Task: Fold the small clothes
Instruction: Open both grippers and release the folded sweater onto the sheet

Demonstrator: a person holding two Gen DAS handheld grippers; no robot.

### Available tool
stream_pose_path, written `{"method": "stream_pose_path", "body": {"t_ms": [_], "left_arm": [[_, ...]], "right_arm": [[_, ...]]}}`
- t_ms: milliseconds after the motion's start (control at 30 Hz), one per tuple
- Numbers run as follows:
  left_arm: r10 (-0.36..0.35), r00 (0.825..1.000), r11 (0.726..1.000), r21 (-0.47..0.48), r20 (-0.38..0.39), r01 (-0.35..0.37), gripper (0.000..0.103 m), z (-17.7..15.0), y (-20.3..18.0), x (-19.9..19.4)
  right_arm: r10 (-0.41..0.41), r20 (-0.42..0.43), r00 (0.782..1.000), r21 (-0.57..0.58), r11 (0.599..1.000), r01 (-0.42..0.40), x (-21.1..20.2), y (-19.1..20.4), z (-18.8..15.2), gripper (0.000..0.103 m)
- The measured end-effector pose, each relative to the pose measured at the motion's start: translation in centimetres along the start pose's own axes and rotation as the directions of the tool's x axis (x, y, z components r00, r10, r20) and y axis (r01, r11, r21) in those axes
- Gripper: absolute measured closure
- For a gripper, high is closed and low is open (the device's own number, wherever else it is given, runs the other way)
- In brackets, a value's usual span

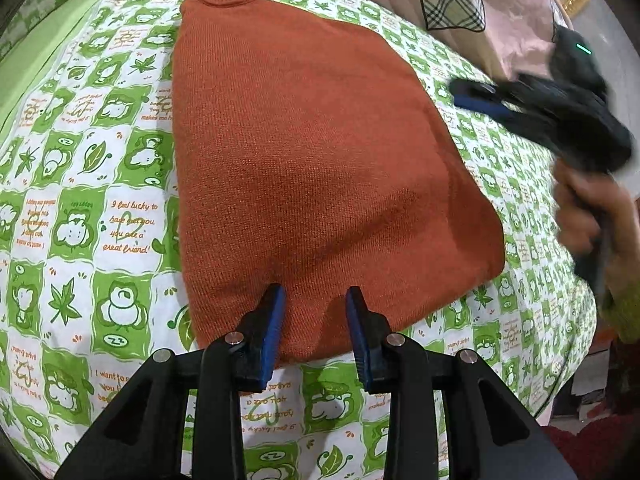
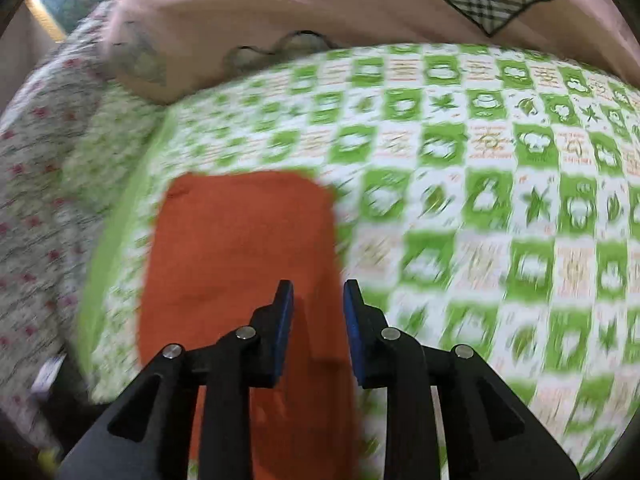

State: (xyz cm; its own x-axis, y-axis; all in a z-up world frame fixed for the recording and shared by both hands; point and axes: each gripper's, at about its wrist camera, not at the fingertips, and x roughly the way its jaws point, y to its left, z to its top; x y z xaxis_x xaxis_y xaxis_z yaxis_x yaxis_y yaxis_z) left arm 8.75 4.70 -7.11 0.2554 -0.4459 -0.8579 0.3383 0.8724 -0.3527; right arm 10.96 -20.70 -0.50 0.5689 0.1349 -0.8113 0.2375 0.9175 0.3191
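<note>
An orange knit sweater (image 1: 312, 152) lies flat and folded into a narrow panel on the green-and-white patterned bedsheet (image 1: 80, 208). My left gripper (image 1: 316, 300) is open and empty, its blue pads just above the sweater's near edge. My right gripper (image 1: 476, 98) shows blurred at the right of the left wrist view, held by a hand off the sweater's right side. In the right wrist view the right gripper (image 2: 318, 292) is open and empty above the sweater's (image 2: 240, 248) right edge. That view is motion-blurred.
A pink pillow with a plaid heart patch (image 1: 452, 0) lies at the far side of the bed. A floral quilt (image 2: 36, 184) lies at the left in the right wrist view. The bed's edge drops off at the right (image 1: 576, 360).
</note>
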Motion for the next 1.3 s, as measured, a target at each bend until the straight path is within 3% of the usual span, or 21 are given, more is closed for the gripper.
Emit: {"method": "stream_pose_path", "body": {"t_ms": [133, 167, 233, 300, 367, 567, 633, 700, 800, 833, 933, 1033, 1300], "left_arm": [[0.009, 1.000, 1.000, -0.001, 0.001, -0.009, 0.069, 0.0, -0.1, -0.3], [0.015, 1.000, 1.000, 0.004, 0.000, -0.015, 0.069, 0.0, -0.2, -0.3], [0.022, 1.000, 1.000, 0.013, -0.004, -0.022, 0.069, -0.3, -0.5, -0.1], [0.033, 0.999, 0.999, 0.024, -0.004, -0.033, 0.069, -0.5, -0.8, 0.1], [0.046, 0.999, 0.999, 0.023, -0.003, -0.046, 0.069, -0.7, -1.1, 0.1], [0.069, 0.998, 0.998, 0.009, 0.000, -0.069, 0.067, -1.4, -1.0, -0.8], [0.071, 0.997, 0.997, 0.011, 0.000, -0.071, 0.066, -1.5, -0.8, -1.0], [0.078, 0.997, 0.997, 0.012, -0.001, -0.078, 0.066, -1.8, -0.8, -1.0], [0.083, 0.997, 0.996, 0.016, -0.005, -0.083, 0.065, -1.9, -0.8, -1.0], [0.085, 0.996, 0.996, 0.021, -0.008, -0.085, 0.065, -1.8, -0.8, -0.8], [0.110, 0.994, 0.993, 0.046, -0.007, -0.110, 0.065, -2.0, -1.1, -0.7], [0.128, 0.992, 0.991, 0.049, -0.006, -0.128, 0.060, -2.4, -1.6, -0.9], [0.173, 0.984, 0.985, -0.006, 0.036, -0.173, 0.041, -4.3, -1.0, -4.5]], "right_arm": [[0.068, -0.088, 0.994, -0.055, 0.996, -0.073, -0.5, 1.9, -4.4, 0.077], [0.039, -0.110, 0.993, -0.062, 0.997, -0.046, 0.2, 2.0, -5.2, 0.077], [-0.060, -0.171, 0.983, -0.075, 0.996, 0.047, 2.4, 0.9, -6.6, 0.088], [-0.083, -0.141, 0.987, -0.072, 0.995, 0.073, 3.4, -0.4, -7.2, 0.098], [-0.093, -0.132, 0.987, -0.060, 0.995, 0.085, 3.5, -0.8, -6.9, 0.100], [-0.073, -0.119, 0.990, -0.061, 0.996, 0.066, 0.2, -0.1, -6.6, 0.096], [-0.026, -0.099, 0.995, -0.071, 0.997, 0.019, -1.6, 0.7, -7.4, 0.096], [0.020, -0.128, 0.992, -0.075, 0.997, -0.030, -1.9, 1.2, -8.6, 0.096], [-0.079, -0.218, 0.973, -0.112, 0.992, 0.056, 0.3, 0.4, -11.0, 0.100], [-0.074, -0.235, 0.969, -0.084, 0.995, 0.056, 1.1, -0.6, -11.5, 0.101], [-0.026, -0.216, 0.976, -0.006, 1.000, 0.025, 1.2, -2.0, -11.4, 0.103], [-0.055, -0.214, 0.975, -0.049, 0.998, 0.046, 0.3, -1.1, -11.0, 0.103], [-0.010, -0.141, 0.990, 0.010, 1.000, 0.011, -3.7, -0.3, -11.3, 0.099]]}}
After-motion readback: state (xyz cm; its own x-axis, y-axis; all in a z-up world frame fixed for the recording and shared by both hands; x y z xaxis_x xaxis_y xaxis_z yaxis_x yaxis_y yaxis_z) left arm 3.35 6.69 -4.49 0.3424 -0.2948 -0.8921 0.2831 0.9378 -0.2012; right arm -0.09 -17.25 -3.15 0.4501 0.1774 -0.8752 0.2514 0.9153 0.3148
